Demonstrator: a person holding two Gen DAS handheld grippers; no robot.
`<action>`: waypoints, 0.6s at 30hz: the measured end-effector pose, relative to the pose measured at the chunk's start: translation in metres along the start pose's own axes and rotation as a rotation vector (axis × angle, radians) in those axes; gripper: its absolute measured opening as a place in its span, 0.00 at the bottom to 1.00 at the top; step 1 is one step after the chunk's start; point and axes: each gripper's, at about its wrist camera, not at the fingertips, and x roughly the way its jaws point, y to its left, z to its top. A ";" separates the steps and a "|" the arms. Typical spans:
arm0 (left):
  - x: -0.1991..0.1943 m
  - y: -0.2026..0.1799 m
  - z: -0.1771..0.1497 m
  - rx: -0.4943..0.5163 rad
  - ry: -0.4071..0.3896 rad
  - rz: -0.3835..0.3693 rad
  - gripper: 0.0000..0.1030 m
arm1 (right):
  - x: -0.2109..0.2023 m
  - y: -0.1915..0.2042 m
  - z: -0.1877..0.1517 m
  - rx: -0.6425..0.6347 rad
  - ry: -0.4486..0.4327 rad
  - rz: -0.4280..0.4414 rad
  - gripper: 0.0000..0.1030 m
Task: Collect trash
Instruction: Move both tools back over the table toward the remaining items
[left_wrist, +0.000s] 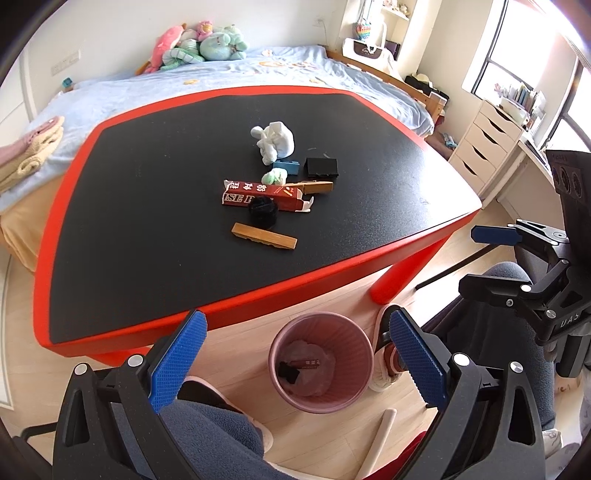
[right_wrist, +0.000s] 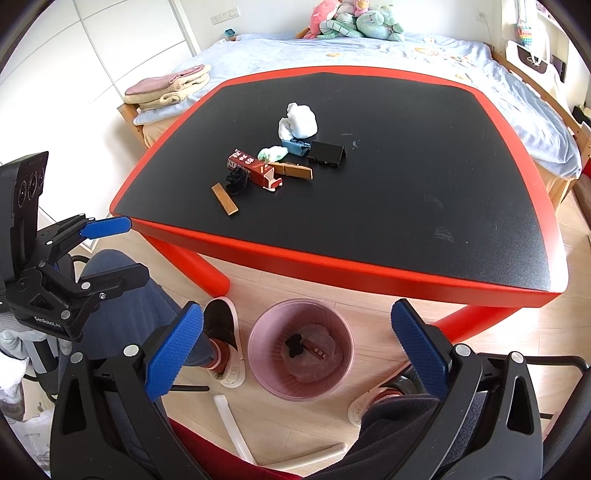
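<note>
A pile of trash lies mid-table: white crumpled paper (left_wrist: 274, 142) (right_wrist: 300, 120), a red carton (left_wrist: 264, 195) (right_wrist: 255, 171), a black scrunchie-like ball (left_wrist: 263, 213) (right_wrist: 236, 181), a green-white wad (left_wrist: 275, 177) (right_wrist: 272, 152), a black box (left_wrist: 320, 167) (right_wrist: 327, 150), a small blue box (left_wrist: 286, 167) (right_wrist: 295, 146) and wooden strips (left_wrist: 264, 237) (right_wrist: 224, 199). A pink bin (left_wrist: 320, 360) (right_wrist: 301, 349) on the floor holds a few scraps. My left gripper (left_wrist: 295, 360) and right gripper (right_wrist: 297, 354) are both open and empty, hovering above the bin.
The black table with red rim (left_wrist: 229, 306) (right_wrist: 369, 273) stands before a bed (left_wrist: 258, 70) with plush toys. The person's legs and shoes (right_wrist: 221, 332) flank the bin. White drawers (left_wrist: 484, 147) stand at right. A white tube (right_wrist: 232, 424) lies on the floor.
</note>
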 end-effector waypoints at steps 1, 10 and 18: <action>0.001 0.001 0.003 0.004 0.000 0.001 0.93 | -0.001 0.000 0.004 -0.002 -0.006 -0.003 0.97; 0.015 0.011 0.031 0.061 0.017 -0.006 0.93 | 0.008 -0.008 0.054 -0.007 -0.029 -0.017 0.97; 0.039 0.019 0.051 0.113 0.053 -0.025 0.93 | 0.038 -0.022 0.095 0.021 -0.014 -0.054 0.97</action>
